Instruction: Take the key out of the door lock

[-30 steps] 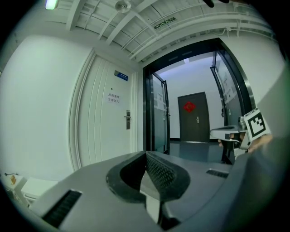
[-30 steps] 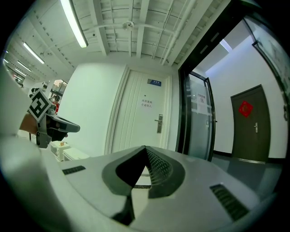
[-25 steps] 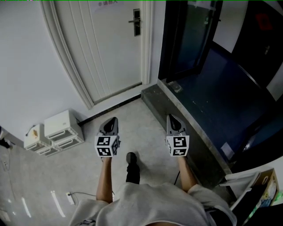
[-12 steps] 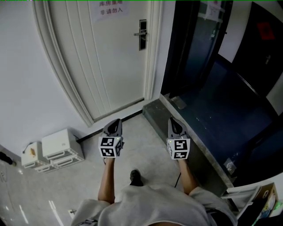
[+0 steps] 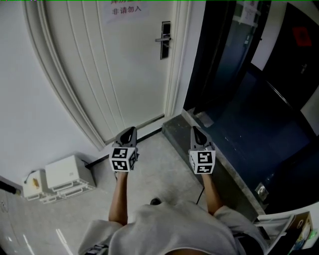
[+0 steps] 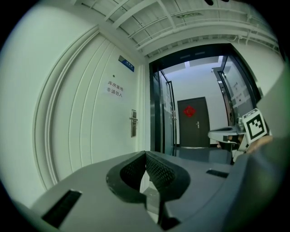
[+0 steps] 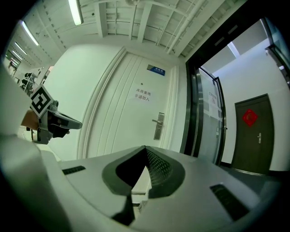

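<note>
At the foot of a white panelled door (image 5: 114, 74), a person stands with a grey two-jaw gripper in each hand, both held low and pointing at the door. The left gripper (image 5: 130, 129) has its jaws pressed together, tips touching, with nothing between them; its own view shows the ribbed pads meeting at a point (image 6: 145, 153). The right gripper (image 5: 194, 129) is closed the same way, tips together and empty (image 7: 145, 147).

The dark metal lock plate with its silver lever handle (image 5: 165, 33) sits near the door's right edge, well apart from both grippers. From the head view it lies higher up the frame and between the two of them. In the left gripper view the lock plate (image 6: 133, 123) shows above and a little left of the closed tips; in the right gripper view it (image 7: 158, 126) shows just above and slightly right of the tips. Neither gripper touches the door. The key is too small to pick out at the lock in any view.

A white paper notice with printed characters (image 5: 124, 9) is stuck to the door above the handle. To the right stands a dark glass doorway (image 5: 224, 55), with a grey stone threshold (image 5: 182, 130) running along the floor beside the right gripper. White plastic boxes (image 5: 65, 174) sit on the floor against the wall to the left.
</note>
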A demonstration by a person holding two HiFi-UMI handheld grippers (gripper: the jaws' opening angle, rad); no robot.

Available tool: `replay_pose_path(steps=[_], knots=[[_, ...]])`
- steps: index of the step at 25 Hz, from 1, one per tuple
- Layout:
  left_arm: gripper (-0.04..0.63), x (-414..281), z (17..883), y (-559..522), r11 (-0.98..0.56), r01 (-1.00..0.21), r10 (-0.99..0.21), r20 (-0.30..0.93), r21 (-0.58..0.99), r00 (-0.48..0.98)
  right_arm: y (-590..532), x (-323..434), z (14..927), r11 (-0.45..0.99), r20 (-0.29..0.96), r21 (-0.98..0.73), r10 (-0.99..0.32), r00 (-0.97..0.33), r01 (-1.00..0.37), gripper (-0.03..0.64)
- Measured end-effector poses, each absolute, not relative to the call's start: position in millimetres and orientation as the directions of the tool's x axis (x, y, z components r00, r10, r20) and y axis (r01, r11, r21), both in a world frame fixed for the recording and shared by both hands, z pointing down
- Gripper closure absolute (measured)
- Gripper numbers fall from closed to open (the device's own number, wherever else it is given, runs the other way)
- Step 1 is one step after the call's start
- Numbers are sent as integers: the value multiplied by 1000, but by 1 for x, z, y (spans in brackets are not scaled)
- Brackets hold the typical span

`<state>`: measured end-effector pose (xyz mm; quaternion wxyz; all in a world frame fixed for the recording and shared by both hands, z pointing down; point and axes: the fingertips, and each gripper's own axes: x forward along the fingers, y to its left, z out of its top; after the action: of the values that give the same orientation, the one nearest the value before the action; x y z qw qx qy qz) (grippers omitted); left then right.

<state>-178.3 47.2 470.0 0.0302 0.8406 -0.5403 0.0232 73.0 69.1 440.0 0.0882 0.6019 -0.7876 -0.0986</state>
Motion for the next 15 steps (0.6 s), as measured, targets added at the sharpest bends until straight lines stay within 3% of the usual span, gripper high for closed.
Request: replay_pose_path(steps=[15], knots=[[577,-184,491,-39,-428,-903,-897,106,33,429,-14,62,464,263,54,248,-965,-258,-932,594]])
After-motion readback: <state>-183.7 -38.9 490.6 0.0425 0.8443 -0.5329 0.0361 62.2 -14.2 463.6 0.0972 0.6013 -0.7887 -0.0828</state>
